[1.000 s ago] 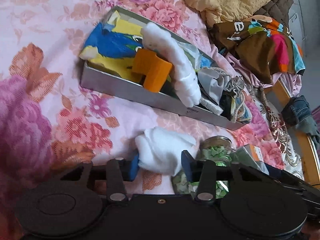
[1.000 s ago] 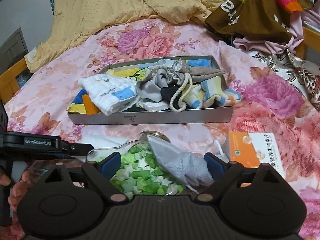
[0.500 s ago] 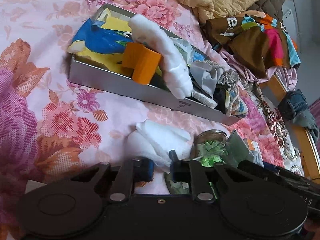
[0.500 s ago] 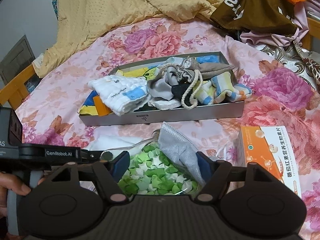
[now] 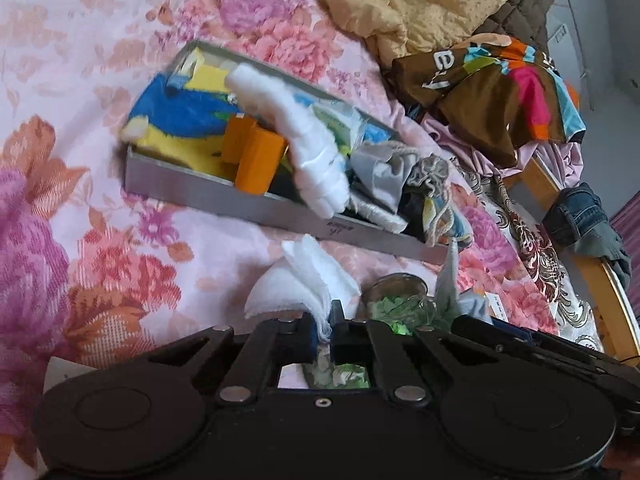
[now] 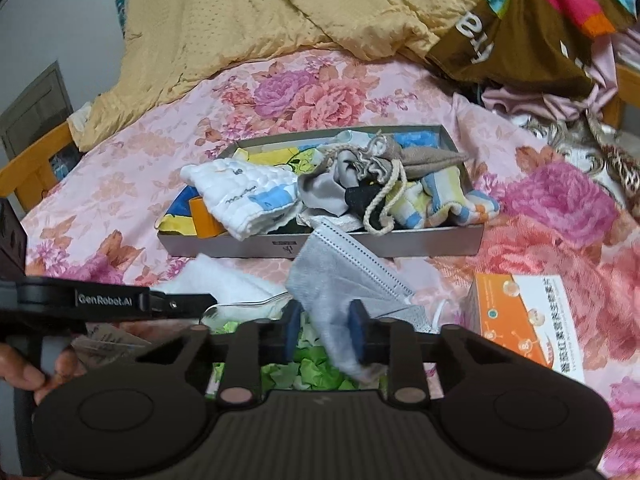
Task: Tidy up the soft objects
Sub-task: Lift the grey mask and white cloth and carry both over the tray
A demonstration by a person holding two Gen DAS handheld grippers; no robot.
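A grey metal tray point(image 5: 188, 190) point(image 6: 420, 242) on the floral bedspread holds a blue-yellow plush, an orange block point(image 5: 256, 156), a white towel point(image 6: 244, 196), a drawstring pouch and striped cloths. My left gripper point(image 5: 325, 334) is shut on a white cloth point(image 5: 304, 280) and lifts it in front of the tray. My right gripper point(image 6: 323, 330) is shut on a grey face mask point(image 6: 344, 276), held up over a glass jar of green paper stars point(image 6: 312, 372) point(image 5: 394, 304).
An orange-white box point(image 6: 524, 316) lies right of the jar. A yellow blanket point(image 6: 280, 12) and a brown patterned garment point(image 6: 532, 32) are piled behind the tray. A wooden bed frame point(image 5: 616, 300) and jeans point(image 5: 584, 220) are at the right.
Both grippers closed: the left one pinched the white cloth and raised it, the right one closed on the grey mask and lifted it off the jar.
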